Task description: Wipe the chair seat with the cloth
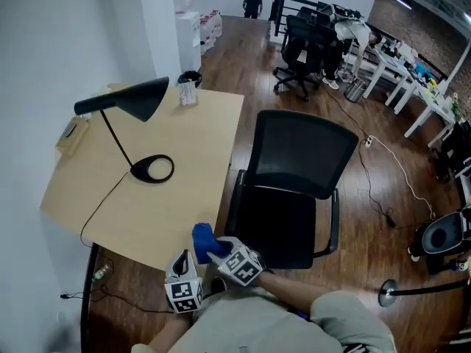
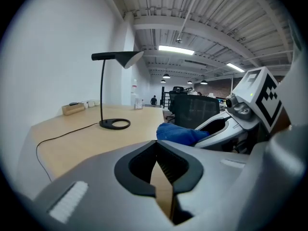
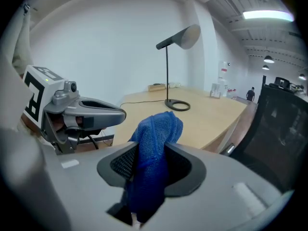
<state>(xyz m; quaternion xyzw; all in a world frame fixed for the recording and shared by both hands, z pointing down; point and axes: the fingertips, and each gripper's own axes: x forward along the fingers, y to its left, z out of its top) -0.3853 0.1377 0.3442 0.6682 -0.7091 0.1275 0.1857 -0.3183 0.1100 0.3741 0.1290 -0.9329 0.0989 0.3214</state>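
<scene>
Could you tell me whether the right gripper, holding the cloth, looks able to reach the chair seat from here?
Probably yes: the right gripper, shut on the blue cloth, is beside the chair seat, with nothing visible between them.

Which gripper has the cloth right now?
The right gripper: its jaws are clamped on the blue cloth, which bunches up between them. The left gripper has its jaws closed together with nothing in them.

In the head view the right hand-held gripper [image 1: 215, 248] covers the near part of the blue cloth [image 1: 202, 237], and the chair seat [image 1: 276, 223] hides the chair's base. The small items [image 1: 188, 94] at the far edge of the table [image 1: 184, 197] are too small to identify. The person's sleeve [image 1: 291, 296] runs off the bottom edge.
</scene>
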